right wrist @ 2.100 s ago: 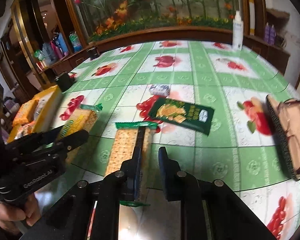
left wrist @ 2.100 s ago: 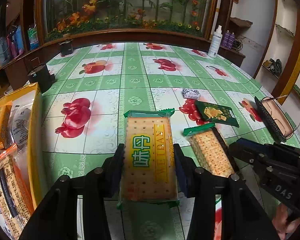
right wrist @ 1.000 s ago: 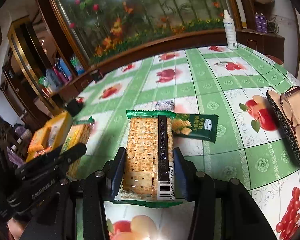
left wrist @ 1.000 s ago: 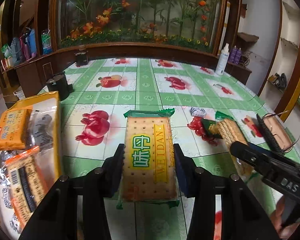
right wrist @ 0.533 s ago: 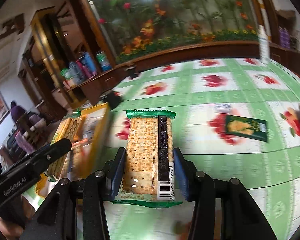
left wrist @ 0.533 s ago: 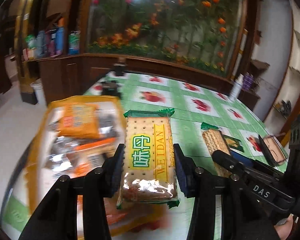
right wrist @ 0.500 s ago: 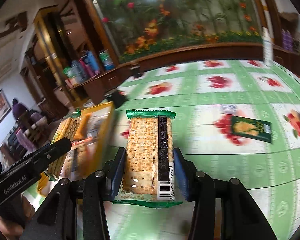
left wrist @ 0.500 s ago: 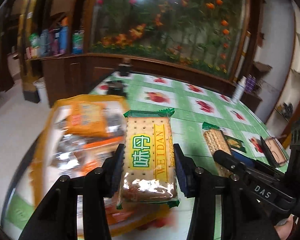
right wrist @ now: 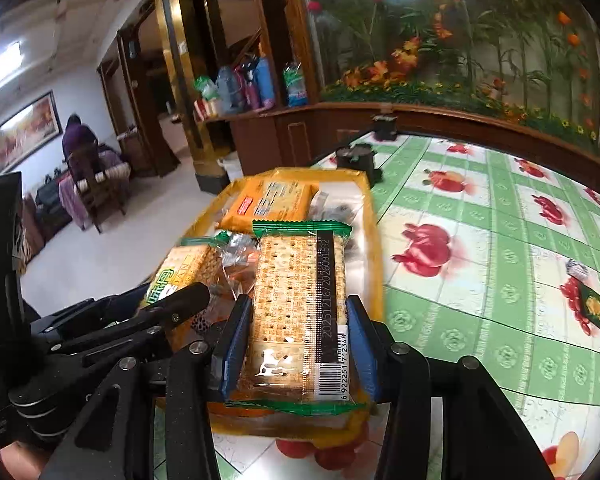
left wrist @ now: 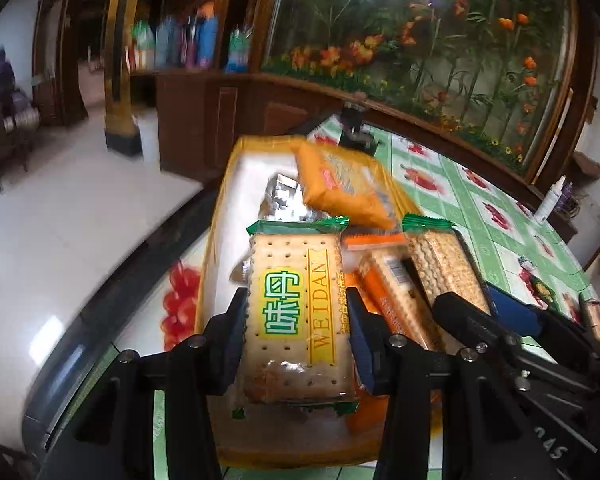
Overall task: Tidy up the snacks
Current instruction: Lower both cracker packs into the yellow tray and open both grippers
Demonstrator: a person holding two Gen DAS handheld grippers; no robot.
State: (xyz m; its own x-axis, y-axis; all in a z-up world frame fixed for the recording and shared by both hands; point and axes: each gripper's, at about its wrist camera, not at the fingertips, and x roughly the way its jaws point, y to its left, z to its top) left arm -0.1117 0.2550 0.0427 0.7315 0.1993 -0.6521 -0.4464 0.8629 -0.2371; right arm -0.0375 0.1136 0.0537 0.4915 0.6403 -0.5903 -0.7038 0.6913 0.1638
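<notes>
My left gripper (left wrist: pixel 296 334) is shut on a yellow-labelled WEIDAN cracker pack (left wrist: pixel 296 300), held over the yellow tray (left wrist: pixel 220 208) that holds several snack packs, among them an orange one (left wrist: pixel 340 188). My right gripper (right wrist: pixel 294 344) is shut on a second cracker pack (right wrist: pixel 296 300), barcode side up, also above that yellow tray (right wrist: pixel 374 248). In the left wrist view the right gripper (left wrist: pixel 496 316) and its pack (left wrist: pixel 444 264) hover just right of mine. In the right wrist view the left gripper (right wrist: pixel 168 304) with the WEIDAN pack (right wrist: pixel 180 272) is at the left.
The tray sits at the table's left edge, with floor beyond it. A dark green snack packet (right wrist: pixel 598 312) and a small silver wrapper (right wrist: pixel 576 269) lie on the green fruit-print tablecloth (right wrist: pixel 480 280). Two dark containers (right wrist: pixel 356 158) stand behind the tray. A white bottle (left wrist: pixel 552 200) stands far right.
Both grippers have swung left across the table with their cracker packs and now hang over the yellow tray. The grips have not changed.
</notes>
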